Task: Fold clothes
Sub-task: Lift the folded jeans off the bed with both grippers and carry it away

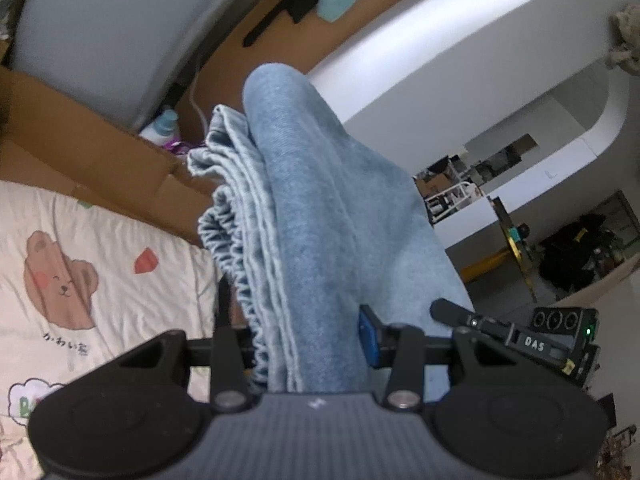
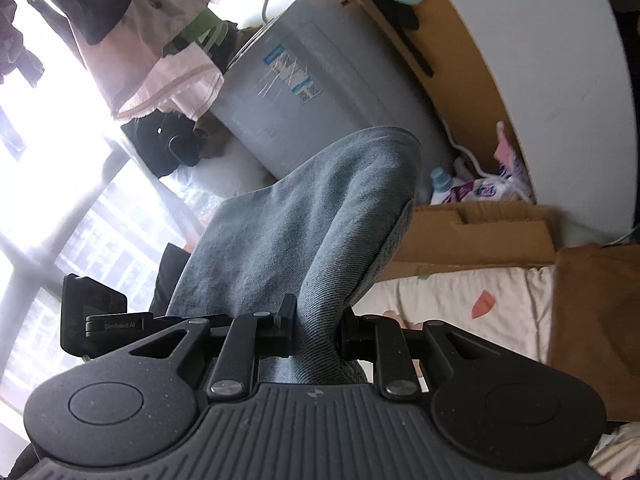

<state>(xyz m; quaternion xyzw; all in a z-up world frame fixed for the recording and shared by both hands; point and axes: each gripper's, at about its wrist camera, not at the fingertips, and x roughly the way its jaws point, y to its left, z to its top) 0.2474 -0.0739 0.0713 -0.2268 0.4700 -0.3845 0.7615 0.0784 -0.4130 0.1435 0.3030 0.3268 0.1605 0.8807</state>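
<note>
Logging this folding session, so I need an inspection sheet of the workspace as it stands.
Surface: bed sheet with bear print.
Job's things: blue denim garment, bunched and lifted off the bed.
Clutter: cardboard boxes, detergent bottle, packets.
Grippers: left claw and right claw both clamp the denim.
Cables: white cord beside the grey appliance.
Surroundings: bright window, hanging clothes, white wall.

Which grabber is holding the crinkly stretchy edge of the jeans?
The left gripper. Its bundle of jeans shows the crinkly waistband; the right gripper pinches only smooth cloth.
</note>
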